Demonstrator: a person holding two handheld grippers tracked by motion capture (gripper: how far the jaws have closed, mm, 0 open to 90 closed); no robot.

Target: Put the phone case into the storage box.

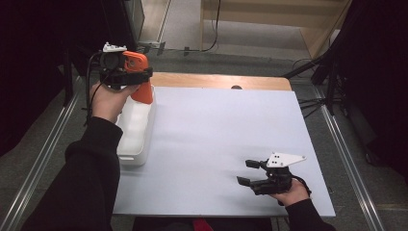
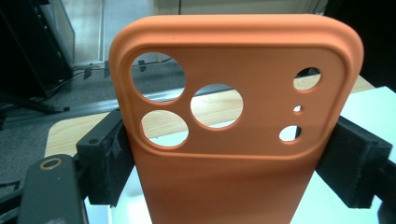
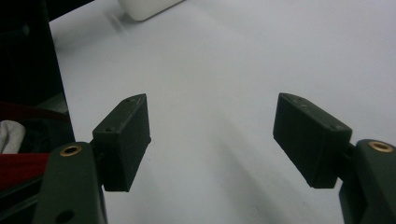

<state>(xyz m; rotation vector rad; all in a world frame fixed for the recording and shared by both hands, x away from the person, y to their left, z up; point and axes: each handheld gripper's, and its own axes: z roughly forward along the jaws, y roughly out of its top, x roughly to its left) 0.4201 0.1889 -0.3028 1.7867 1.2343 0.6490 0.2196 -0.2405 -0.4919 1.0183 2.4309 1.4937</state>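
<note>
One orange phone case (image 2: 233, 154) is in hand here, a soft-looking matte shell with rounded corners and a raised lip running round its camera end. That end carries six cut-outs: three large round holes grouped on one side, and on the other side two smaller holes with a tiny one between them. Through the holes the wooden table edge and the floor beyond show. In the left gripper view the case stands upright between the two black jaws, each pad pressed flat against one long edge, so the left gripper (image 1: 137, 77) has closed on it across its width. In the high view the case (image 1: 139, 79) is held up off the table at the far left, over the far end of one white tray (image 1: 137, 130) that sits along the left edge of the white mat (image 1: 216, 144).

Two grippers are at work, one in each hand, and each bears a grey three-cornered plate on top. The right gripper (image 1: 248, 172) lies low at the near right of the mat, pointing left, its two jaws standing wide apart with only bare mat between them. One strip of the wooden tabletop (image 1: 216, 81) shows beyond the mat's far edge. Both forearms wear dark sleeves.
</note>
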